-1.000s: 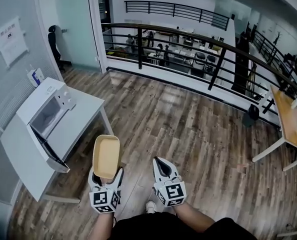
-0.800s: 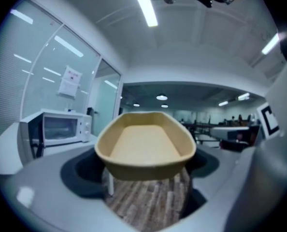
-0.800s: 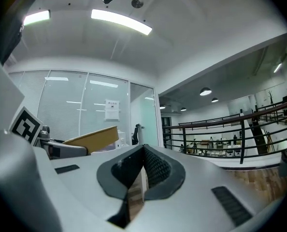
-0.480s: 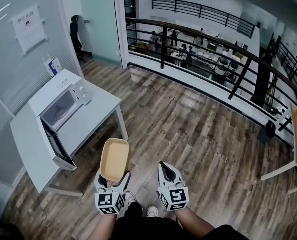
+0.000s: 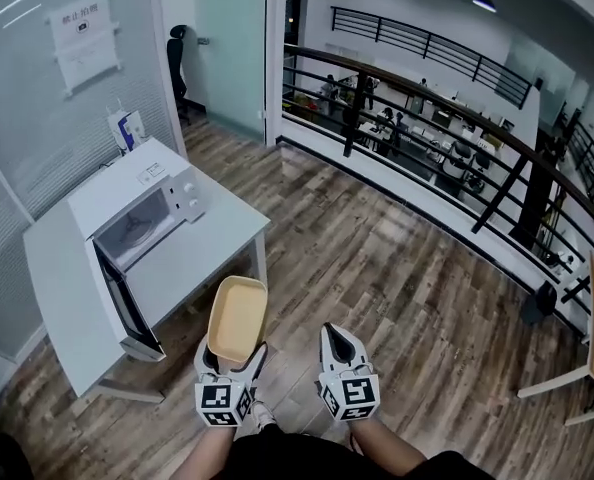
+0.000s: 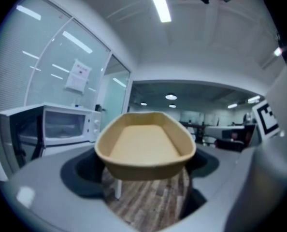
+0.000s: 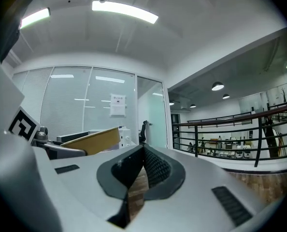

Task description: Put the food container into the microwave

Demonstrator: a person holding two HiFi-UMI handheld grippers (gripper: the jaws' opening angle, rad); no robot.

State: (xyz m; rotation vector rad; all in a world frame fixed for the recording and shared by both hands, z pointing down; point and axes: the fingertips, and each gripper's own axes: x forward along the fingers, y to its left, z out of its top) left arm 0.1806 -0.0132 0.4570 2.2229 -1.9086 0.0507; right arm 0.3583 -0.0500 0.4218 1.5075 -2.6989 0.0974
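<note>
Beside open microwave (image 5: pixel 142 218): left gripper (image 5: pixel 228 361) jaws clamp food container (image 5: pixel 238 318).

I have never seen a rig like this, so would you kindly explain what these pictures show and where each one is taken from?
No robot here: a person holds a two-jaw gripper in each hand. The wide picture comes from a camera on the person's head, looking down at both. The other two come from cameras riding on each gripper, looking along its jaws. The left gripper is clamped on an empty tan food container. The right gripper is closed and holds nothing. To the person's left, a white microwave with its door open stands on a white table, on a wooden floor.
</note>
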